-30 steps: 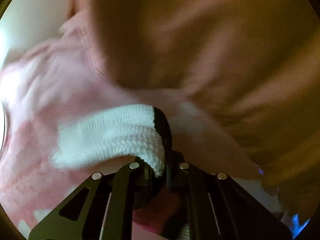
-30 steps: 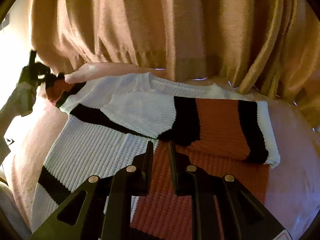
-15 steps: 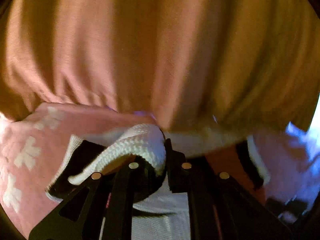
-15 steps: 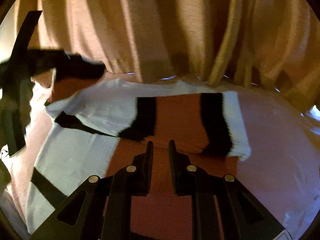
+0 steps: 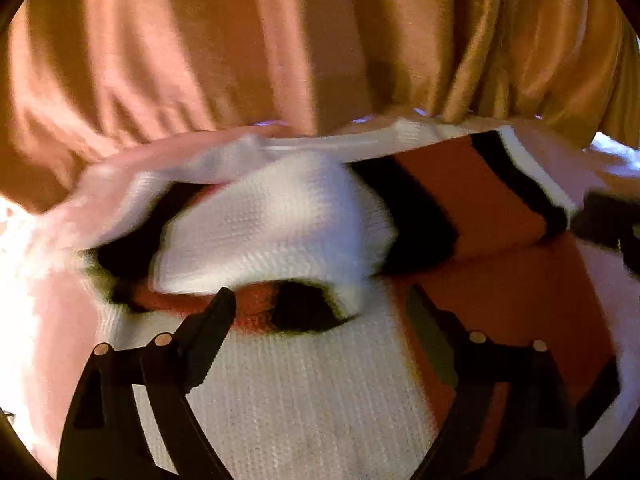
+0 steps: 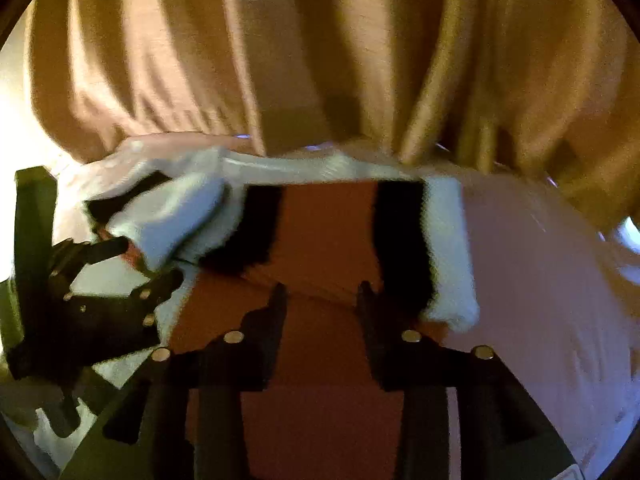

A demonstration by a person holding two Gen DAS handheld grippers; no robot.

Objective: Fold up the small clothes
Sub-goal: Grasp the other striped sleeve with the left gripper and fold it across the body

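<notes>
My left jaws [image 5: 320, 312], just sprung wide and empty, hover before the dropped white knit sleeve [image 5: 276, 224] of the striped white, black and rust sweater [image 6: 328, 232]; my right jaws [image 6: 320, 300], half-open, grip nothing.

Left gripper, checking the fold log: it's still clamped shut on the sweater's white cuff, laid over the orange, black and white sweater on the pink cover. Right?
Not quite. The left gripper stands wide open; its jaws have just been opening and the white cuff lies free beyond them. The left wrist view shows this. The sweater and pink cover are as you say.
</notes>
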